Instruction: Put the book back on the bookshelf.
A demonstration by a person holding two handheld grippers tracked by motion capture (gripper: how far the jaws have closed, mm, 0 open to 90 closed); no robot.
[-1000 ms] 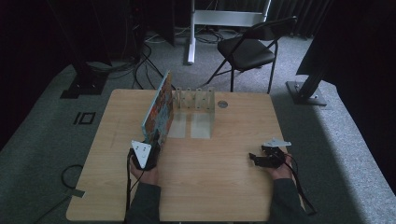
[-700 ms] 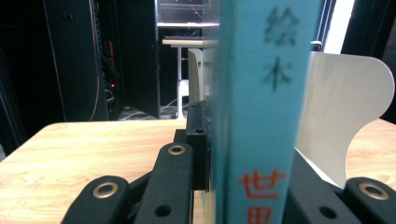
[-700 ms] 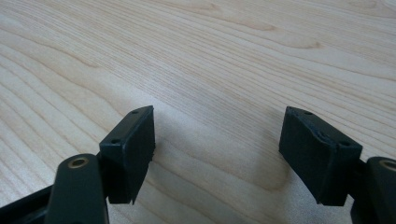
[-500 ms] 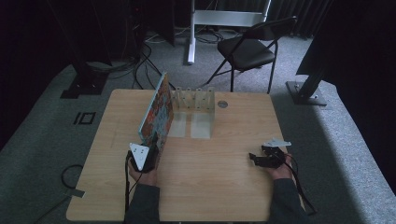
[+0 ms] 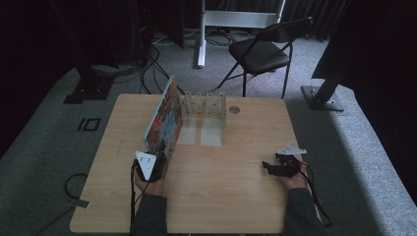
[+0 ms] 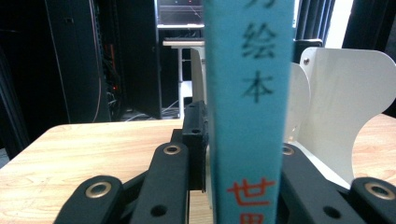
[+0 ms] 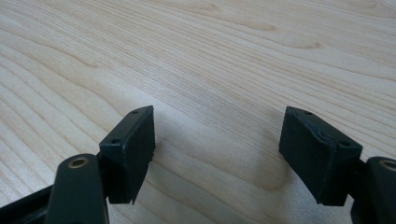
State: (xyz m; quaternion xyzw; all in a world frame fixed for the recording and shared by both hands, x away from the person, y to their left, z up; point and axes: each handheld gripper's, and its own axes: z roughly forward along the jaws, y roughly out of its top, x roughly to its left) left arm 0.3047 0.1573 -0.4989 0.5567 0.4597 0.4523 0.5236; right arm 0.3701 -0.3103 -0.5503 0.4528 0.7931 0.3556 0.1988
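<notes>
The left gripper (image 5: pixel 156 164) has a thin picture book (image 5: pixel 164 118) standing on edge, jaws pinched on the near end of it by the spine. In the left gripper view the teal spine (image 6: pixel 245 93), printed with Chinese characters, sits right between the two black jaws, and they've just been easing apart a little with the book still between them. The book stands tilted just beside the left end of the white book rack (image 5: pixel 206 105), touching or nearly touching it; I can't tell which.

The right gripper (image 5: pixel 275 167) is parked on the wooden table (image 5: pixel 221 196), well apart from the rack on its near right side, jaws spread with nothing between them but wood grain.

My guess is the step is slotting the book into the rack. If so, I'd keep the spine vertical and line it up with the gap between two dividers before pushing in, and not loosen the grip until the bottom edge rests flat. A thin book like this will flop sideways as soon as it's free, so let it lean on a divider first.

Materials: the cover is glossy, busy orange and blue artwork. The rack dividers are smooth white sheet with rounded tops and small screw holes. The tabletop is pale laminate with a fine grain, so it's probably slippery.
</notes>
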